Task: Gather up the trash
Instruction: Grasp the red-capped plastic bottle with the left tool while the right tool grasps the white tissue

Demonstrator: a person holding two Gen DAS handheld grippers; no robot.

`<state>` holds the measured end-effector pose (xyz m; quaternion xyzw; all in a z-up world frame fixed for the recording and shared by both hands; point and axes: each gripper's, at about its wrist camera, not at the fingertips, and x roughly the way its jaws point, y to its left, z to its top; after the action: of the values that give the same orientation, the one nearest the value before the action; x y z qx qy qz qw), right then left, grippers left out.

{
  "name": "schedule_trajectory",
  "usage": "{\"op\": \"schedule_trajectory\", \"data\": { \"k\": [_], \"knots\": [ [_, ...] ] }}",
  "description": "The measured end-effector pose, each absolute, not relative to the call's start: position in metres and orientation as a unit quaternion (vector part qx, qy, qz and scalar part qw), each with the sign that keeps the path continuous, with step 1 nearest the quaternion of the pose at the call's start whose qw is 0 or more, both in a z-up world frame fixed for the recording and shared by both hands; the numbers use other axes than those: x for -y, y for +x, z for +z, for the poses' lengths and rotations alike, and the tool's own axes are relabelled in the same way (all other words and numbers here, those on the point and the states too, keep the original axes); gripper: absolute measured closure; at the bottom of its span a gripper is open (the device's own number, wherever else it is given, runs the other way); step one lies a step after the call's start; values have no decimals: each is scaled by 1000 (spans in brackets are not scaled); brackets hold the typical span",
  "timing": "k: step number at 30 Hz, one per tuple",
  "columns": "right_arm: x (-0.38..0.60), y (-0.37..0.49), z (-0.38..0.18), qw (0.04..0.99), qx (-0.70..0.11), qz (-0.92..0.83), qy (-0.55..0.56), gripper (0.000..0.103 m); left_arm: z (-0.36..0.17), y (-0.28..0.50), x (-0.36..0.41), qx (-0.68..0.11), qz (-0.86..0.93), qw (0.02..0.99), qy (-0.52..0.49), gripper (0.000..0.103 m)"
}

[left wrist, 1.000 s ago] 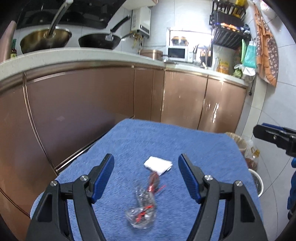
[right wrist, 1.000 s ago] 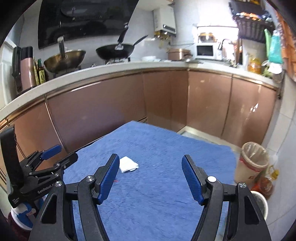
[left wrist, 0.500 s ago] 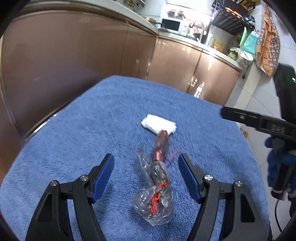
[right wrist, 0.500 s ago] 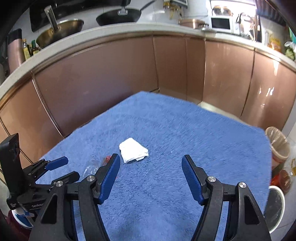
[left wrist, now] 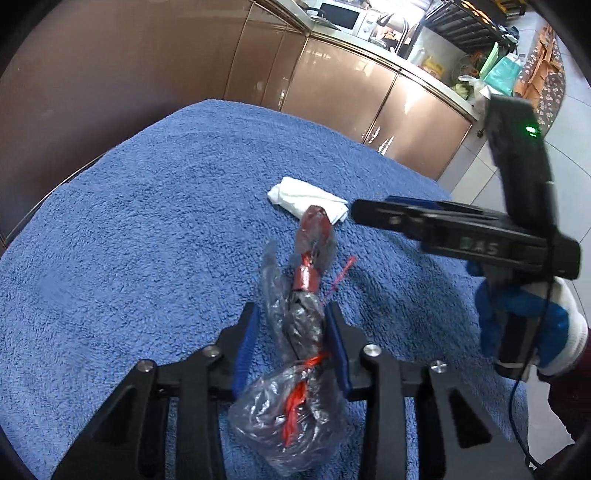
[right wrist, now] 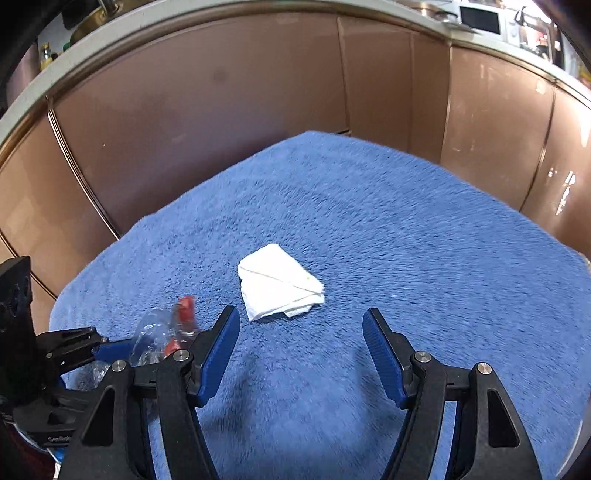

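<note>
The left wrist view looks down on the left claw, whose blue pads are drawn in close on either side of a crumpled clear plastic wrapper with red strips inside; the right pad touches the plastic, while a thin gap seems to remain at the left pad, so a firm pinch cannot be confirmed. The wrapper lies lengthwise between the fingers on the blue towel covering the tabletop, its reddish far end touching or just short of a folded white tissue. Only this view shows the gloved right hand holding the right tool, which reaches in from the right edge over the towel beside the tissue. It also shows a microwave on the far kitchen counter.

The right wrist view shows what the other cannot: the right claw is spread wide with nothing between its pads. The tissue lies on the towel just ahead of the claw, slightly toward its left finger. At the lower left, the left claw appears from the side with the wrapper at its tip. Brown cabinet doors curve behind the tabletop.
</note>
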<state>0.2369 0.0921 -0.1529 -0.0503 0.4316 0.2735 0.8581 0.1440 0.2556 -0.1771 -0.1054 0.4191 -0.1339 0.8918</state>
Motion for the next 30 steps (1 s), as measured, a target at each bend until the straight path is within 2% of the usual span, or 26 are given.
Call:
{"op": "schedule_trajectory", "data": {
  "k": [12, 16, 19, 20, 23, 30],
  "knots": [
    [-118, 262, -171, 852, -434, 285, -71, 44, -178, 147, -250, -420, -128, 893, -101, 74],
    [-123, 264, -175, 853, -430, 281, -89, 60, -178, 147, -251, -420, -126, 893, -99, 74],
    [-121, 263, -174, 855, -426, 281, -92, 85, -178, 147, -251, -420, -123, 893, -99, 76],
    [-120, 261, -173, 855, -425, 281, -95, 89, -178, 147, -250, -420, -121, 894, -99, 77],
    [-115, 254, -170, 856, -420, 284, -96, 95, -177, 145, -247, -420, -116, 895, -95, 78],
    [-87, 219, -147, 862, -405, 289, -96, 97, -176, 143, -241, -417, -101, 900, -75, 85]
  ]
}}
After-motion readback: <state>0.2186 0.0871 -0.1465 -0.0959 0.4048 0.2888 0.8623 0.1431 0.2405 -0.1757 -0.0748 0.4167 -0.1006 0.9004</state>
